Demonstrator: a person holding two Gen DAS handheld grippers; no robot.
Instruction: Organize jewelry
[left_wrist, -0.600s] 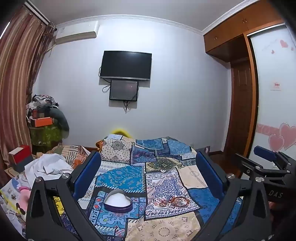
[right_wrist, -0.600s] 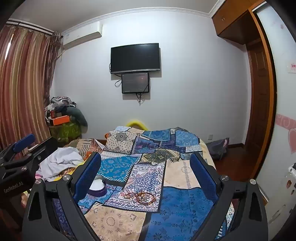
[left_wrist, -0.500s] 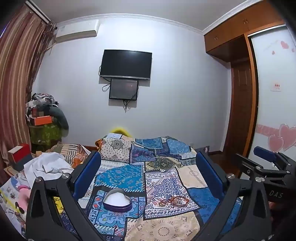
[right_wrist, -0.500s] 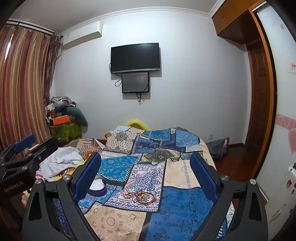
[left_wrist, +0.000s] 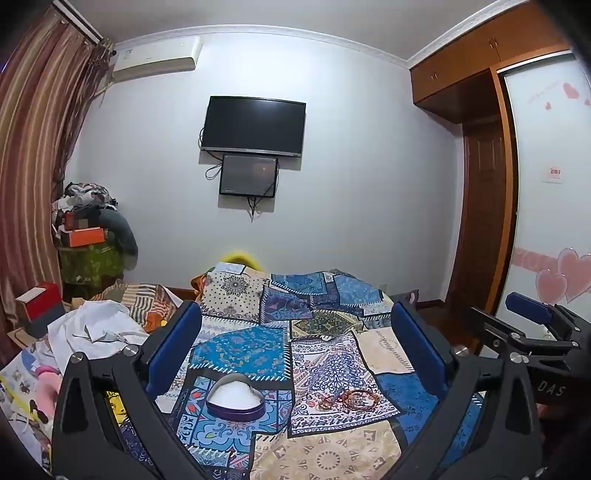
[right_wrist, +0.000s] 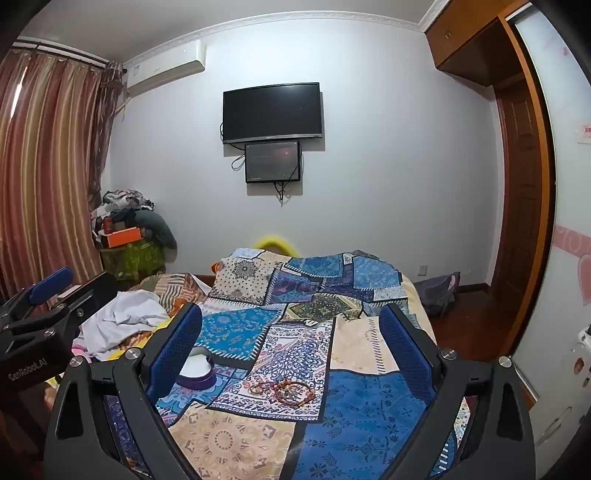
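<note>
A heart-shaped purple jewelry box (left_wrist: 235, 400) with a white lining lies open on the patchwork bedspread (left_wrist: 280, 332). A small heap of reddish-brown bead bracelets (left_wrist: 349, 398) lies to its right. My left gripper (left_wrist: 295, 343) is open and empty, held above the bed with both things between its fingers in view. My right gripper (right_wrist: 290, 343) is open and empty too; the bracelets (right_wrist: 284, 392) lie between its fingers, and the box (right_wrist: 195, 371) is partly hidden behind its left finger (right_wrist: 173, 354). Each gripper shows at the edge of the other's view.
Crumpled white clothes (left_wrist: 92, 332) and papers lie on the bed's left side. A pile of boxes and clothes (left_wrist: 88, 236) stands in the far left corner by the curtain. A wardrobe (left_wrist: 487, 184) and wooden floor are on the right. A television (left_wrist: 254, 125) hangs on the wall.
The left wrist view has shifted very slightly; otherwise nothing has visibly changed.
</note>
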